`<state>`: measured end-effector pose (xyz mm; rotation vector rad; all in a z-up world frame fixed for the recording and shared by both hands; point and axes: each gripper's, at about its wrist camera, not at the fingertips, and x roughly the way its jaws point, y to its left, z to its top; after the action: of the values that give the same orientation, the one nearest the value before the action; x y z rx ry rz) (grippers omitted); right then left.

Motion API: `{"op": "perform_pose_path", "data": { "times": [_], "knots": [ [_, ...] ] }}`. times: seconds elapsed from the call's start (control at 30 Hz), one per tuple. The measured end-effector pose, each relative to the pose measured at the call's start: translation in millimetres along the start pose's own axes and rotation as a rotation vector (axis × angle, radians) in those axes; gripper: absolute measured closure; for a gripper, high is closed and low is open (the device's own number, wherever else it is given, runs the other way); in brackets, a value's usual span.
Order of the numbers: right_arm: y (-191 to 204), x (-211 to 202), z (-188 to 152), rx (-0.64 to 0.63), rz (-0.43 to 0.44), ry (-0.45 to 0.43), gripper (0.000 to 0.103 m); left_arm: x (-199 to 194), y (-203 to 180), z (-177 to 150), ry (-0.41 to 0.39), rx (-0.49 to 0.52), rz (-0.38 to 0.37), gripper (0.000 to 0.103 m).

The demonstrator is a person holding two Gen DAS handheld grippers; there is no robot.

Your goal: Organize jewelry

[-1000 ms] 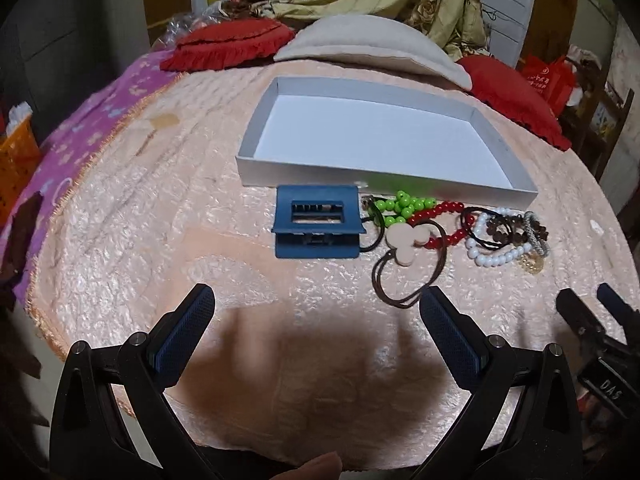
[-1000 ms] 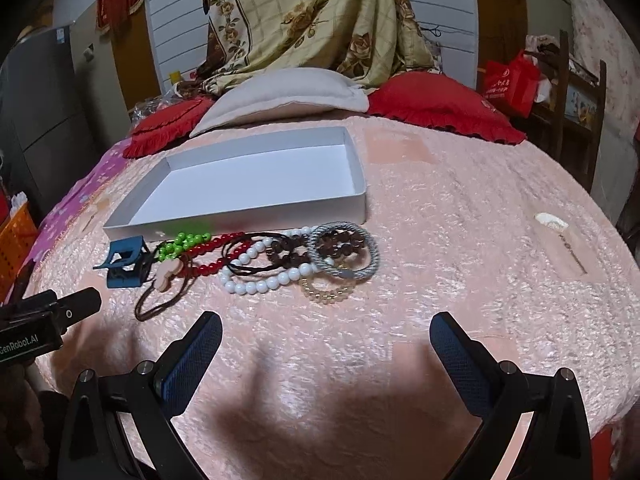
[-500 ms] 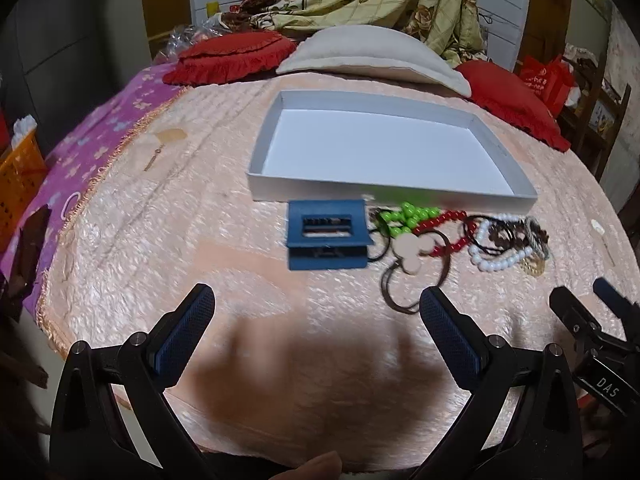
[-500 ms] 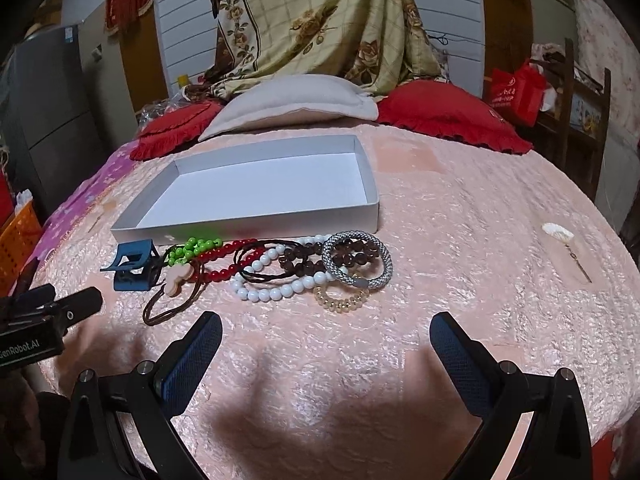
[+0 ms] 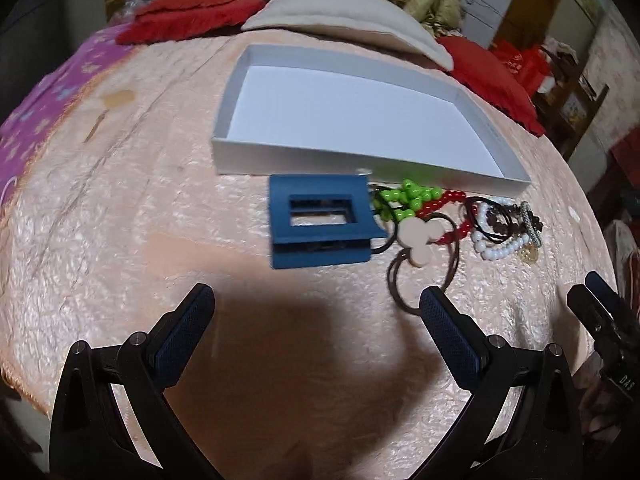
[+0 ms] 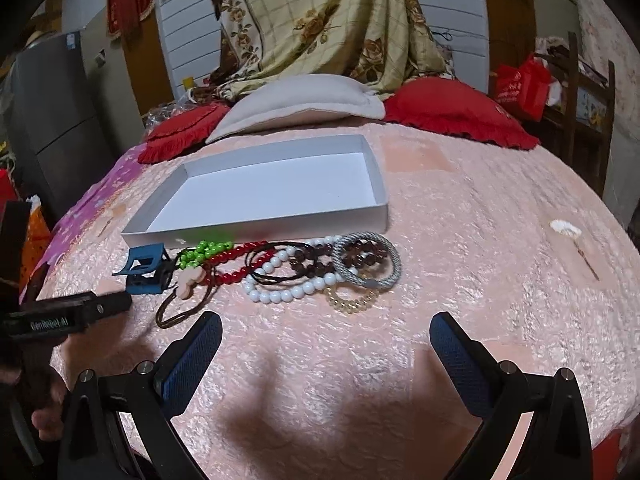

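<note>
A shallow white box (image 5: pixel 304 158) (image 6: pixel 276 224) lies empty on the pink bedspread. Along its near wall sits a row of jewelry: a blue hair claw (image 5: pixel 320 224) (image 6: pixel 146 270), green beads (image 5: pixel 408 200) (image 6: pixel 204 252), red beads (image 5: pixel 450 200) (image 6: pixel 240 264), a brown hair tie with a beige charm (image 5: pixel 416 240) (image 6: pixel 188 280), a white bead bracelet (image 6: pixel 288 290), dark brown beads (image 6: pixel 316 260), a grey braided band (image 6: pixel 366 260) and a pale gold bracelet (image 6: pixel 352 302). My left gripper (image 5: pixel 316 320) is open just short of the hair claw. My right gripper (image 6: pixel 326 344) is open short of the bracelets.
Red cushions (image 6: pixel 452 116) and a beige pillow (image 6: pixel 300 104) lie behind the box, under a draped floral blanket (image 6: pixel 328 20). A small white-headed pin (image 6: pixel 568 232) rests on the bedspread at right. A wooden chair with a red bag (image 6: pixel 520 88) stands far right.
My left gripper has moved forward and lower toward the blue hair claw, which looks larger now. The right gripper has shifted slightly closer to the bracelets. Both stay open.
</note>
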<state>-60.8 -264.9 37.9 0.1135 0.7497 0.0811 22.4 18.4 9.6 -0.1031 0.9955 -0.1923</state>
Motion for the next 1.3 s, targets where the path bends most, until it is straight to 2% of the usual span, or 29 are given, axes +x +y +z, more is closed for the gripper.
{"op": "perform_pose_path", "data": {
  "times": [0.27, 0.5, 1.0, 1.3],
  "knots": [
    [-15.0, -0.6, -6.5, 0.011, -0.038, 0.005, 0.0, -6.9, -3.3, -2.7, -0.061, -0.009, 0.055, 0.0],
    [-7.3, 3.4, -5.9, -0.015, -0.041, 0.003, 0.0, -14.7, 0.7, -6.2, -0.11, -0.013, 0.12, 0.001],
    [-1.8, 11.6, -9.0, -0.045, -0.05, 0.021, 0.0, -17.9, -2.7, -9.3, -0.143, 0.008, 0.104, 0.0],
    [-2.9, 12.6, -9.9, -0.034, -0.049, 0.028, 0.0, -15.9, -5.1, -9.8, -0.145, 0.014, 0.138, 0.0]
  ]
}}
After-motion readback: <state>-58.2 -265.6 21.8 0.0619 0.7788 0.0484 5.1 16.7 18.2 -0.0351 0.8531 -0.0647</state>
